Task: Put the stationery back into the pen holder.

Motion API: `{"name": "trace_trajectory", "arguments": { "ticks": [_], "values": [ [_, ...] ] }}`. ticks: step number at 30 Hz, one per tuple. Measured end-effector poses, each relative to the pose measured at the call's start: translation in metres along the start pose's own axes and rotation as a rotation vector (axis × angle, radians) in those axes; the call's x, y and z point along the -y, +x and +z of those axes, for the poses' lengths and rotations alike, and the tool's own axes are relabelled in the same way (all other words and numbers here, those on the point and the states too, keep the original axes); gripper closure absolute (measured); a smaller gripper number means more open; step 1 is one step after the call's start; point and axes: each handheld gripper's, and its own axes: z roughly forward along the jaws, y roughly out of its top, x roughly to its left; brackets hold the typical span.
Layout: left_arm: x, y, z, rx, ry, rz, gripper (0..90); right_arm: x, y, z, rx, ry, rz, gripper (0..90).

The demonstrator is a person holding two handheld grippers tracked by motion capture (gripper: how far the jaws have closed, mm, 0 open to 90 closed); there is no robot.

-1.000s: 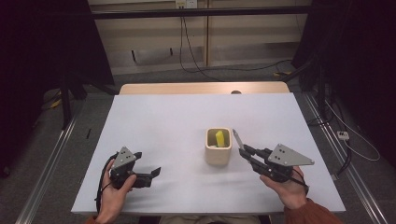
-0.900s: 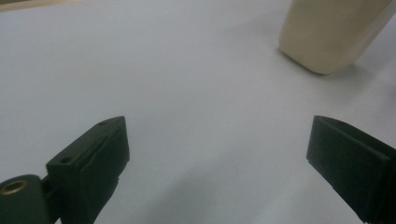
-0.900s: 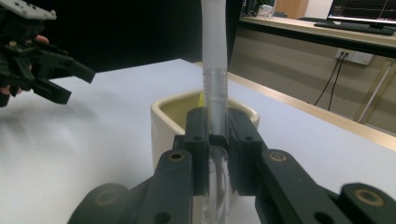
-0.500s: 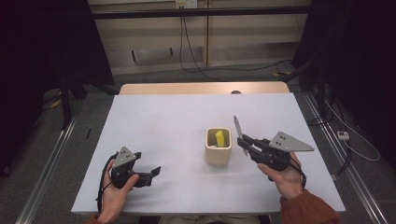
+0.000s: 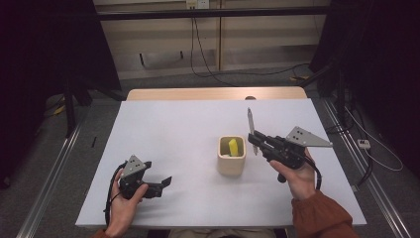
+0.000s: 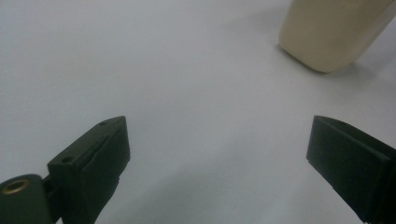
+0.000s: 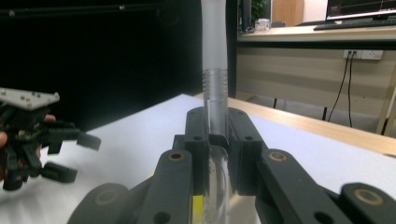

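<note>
White tabletop (image 5: pixel 188 129) fills the bench, with a cream square cup (image 5: pixel 232 155) as the landmark; a yellow item (image 5: pixel 232 146) stands inside it. Over the past second the right gripper (image 5: pixel 253 139) has lifted and swung from beside the cup to just right of its rim, tipping its load upright. That suggests the pen is being lined up for dropping into the cup. Its jaws are pinching a grey, translucent pen (image 5: pixel 250 124), ridged near the grip, pointing up. The left gripper (image 5: pixel 166 182) rests well left of the cup, jaws spread and empty.
</note>
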Motion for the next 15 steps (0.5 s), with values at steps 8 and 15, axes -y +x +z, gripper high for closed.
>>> {"name": "trace_trajectory", "arguments": {
  "ticks": [8,15],
  "values": [
    [-0.001,-0.003,-0.003,0.006,-0.022,0.010,6.3,-0.006,-0.003,0.014,-0.002,-0.022,-0.001,80.5],
    [0.000,-0.002,-0.004,-0.002,-0.020,0.005,6.2,-0.007,-0.008,0.028,0.007,-0.036,0.007,80.5]
  ]
}}
